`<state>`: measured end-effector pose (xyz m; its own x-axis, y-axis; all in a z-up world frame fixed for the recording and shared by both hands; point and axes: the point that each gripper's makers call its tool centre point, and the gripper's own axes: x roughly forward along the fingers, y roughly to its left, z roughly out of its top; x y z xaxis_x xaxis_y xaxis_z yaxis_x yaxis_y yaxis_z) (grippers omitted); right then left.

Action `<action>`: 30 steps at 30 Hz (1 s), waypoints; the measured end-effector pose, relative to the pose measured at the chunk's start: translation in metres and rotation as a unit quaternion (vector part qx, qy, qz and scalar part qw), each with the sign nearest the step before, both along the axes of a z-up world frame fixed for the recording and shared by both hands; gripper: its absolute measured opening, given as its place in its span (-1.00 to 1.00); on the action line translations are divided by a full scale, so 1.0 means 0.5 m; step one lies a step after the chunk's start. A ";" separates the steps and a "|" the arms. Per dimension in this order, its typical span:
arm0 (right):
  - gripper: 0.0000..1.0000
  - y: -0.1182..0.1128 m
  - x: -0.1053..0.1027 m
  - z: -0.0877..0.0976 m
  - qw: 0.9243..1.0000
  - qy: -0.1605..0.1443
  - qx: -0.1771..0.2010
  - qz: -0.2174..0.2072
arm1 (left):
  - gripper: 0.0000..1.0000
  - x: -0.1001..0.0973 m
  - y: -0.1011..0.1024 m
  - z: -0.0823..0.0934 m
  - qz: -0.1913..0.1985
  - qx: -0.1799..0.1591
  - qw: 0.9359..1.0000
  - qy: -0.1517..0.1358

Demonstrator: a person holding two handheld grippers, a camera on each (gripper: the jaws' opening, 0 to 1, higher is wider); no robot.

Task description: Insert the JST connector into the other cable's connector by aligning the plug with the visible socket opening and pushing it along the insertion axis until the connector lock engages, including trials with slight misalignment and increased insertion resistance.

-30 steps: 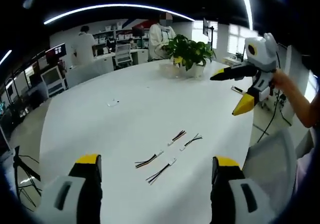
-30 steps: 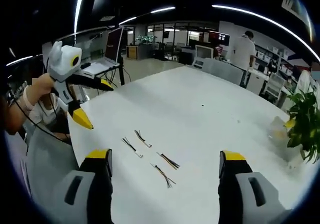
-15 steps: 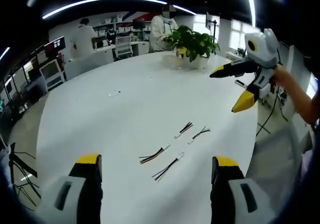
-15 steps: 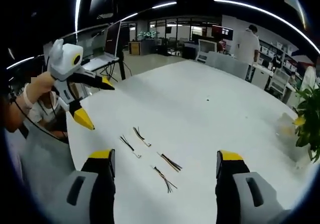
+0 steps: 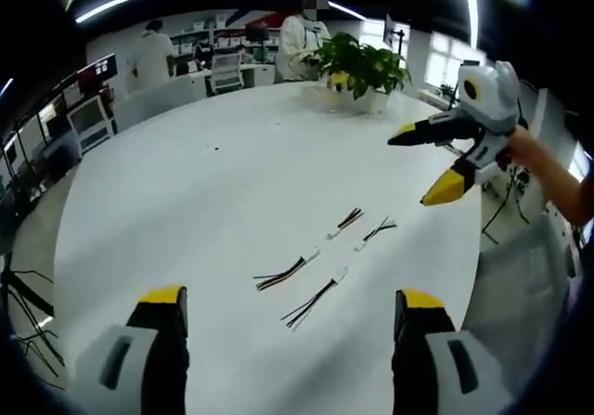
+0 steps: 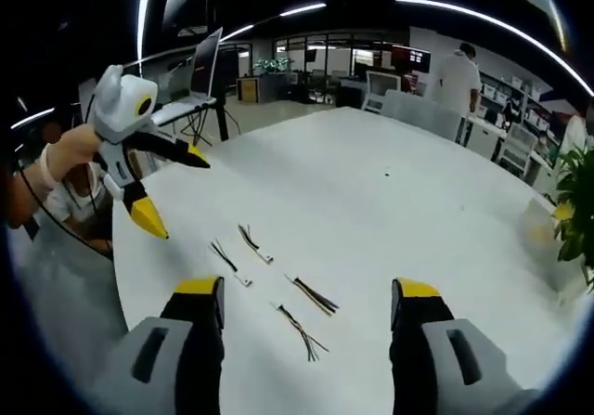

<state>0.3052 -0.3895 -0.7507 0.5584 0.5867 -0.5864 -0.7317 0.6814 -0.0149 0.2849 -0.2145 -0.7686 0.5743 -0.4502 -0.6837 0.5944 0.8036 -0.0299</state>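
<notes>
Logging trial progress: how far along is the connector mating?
Nothing done yet. Four short cables lie loose and separate on the white table, none mated. Both tongs, left and right, are open, empty and held above the table. Left: pick up two cables, align, push until locked.

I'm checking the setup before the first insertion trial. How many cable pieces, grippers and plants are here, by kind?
Cable pieces: 4, all lying loose on the white table
Grippers: 2, left gripper and right gripper, both open
Potted plant: 1
Total: 7
</notes>
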 end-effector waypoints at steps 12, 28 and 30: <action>0.38 0.006 -0.002 -0.055 1.000 0.021 -0.013 0.004 | 0.79 -0.004 -0.009 -0.049 -0.001 -0.008 1.000 0.021; 0.30 0.043 -0.002 -0.108 0.998 0.029 -0.038 0.032 | 0.73 -0.012 -0.007 -0.106 -0.014 -0.008 0.999 0.040; 0.30 0.048 -0.001 -0.115 0.998 0.031 -0.040 0.037 | 0.73 -0.007 -0.007 -0.106 -0.025 -0.001 0.999 0.037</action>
